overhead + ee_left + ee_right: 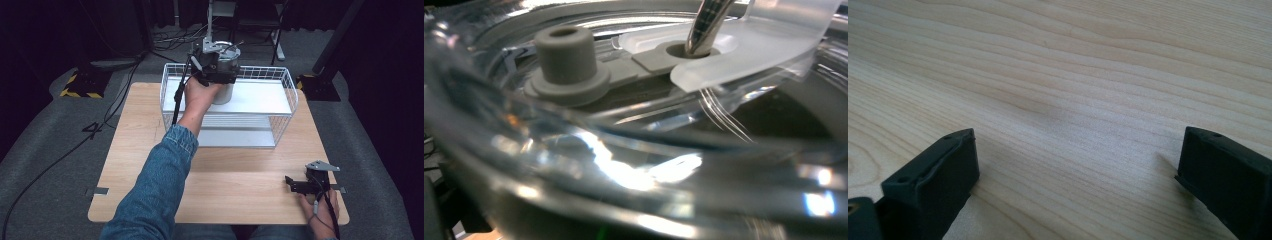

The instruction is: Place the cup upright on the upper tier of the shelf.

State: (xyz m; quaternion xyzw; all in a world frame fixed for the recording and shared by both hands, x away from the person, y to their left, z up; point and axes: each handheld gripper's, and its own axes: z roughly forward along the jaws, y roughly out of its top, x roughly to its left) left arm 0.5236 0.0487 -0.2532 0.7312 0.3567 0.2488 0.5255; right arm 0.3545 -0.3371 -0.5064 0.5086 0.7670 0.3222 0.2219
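Note:
A steel tumbler point(223, 93) with a clear lid stands on the top shelf of a white wire rack point(286, 85) at the back of the table. My left gripper point(216, 65) is clamped across the tumbler's upper part, with the hand just behind it. The left gripper view is pressed close to the clear lid point(624, 165), its grey plug point(566, 55) and a metal straw point(704, 25); the jaws themselves are hidden there. My right gripper point(295, 186) rests low at the table's front right, open, with bare wood between its fingers point(1075, 160).
The wooden table point(235, 185) stretches between the rack and the front edge. The rack has a lower shelf point(235, 137) under the white top shelf. Cables and stand legs point(277, 47) lie on the grey floor behind the table.

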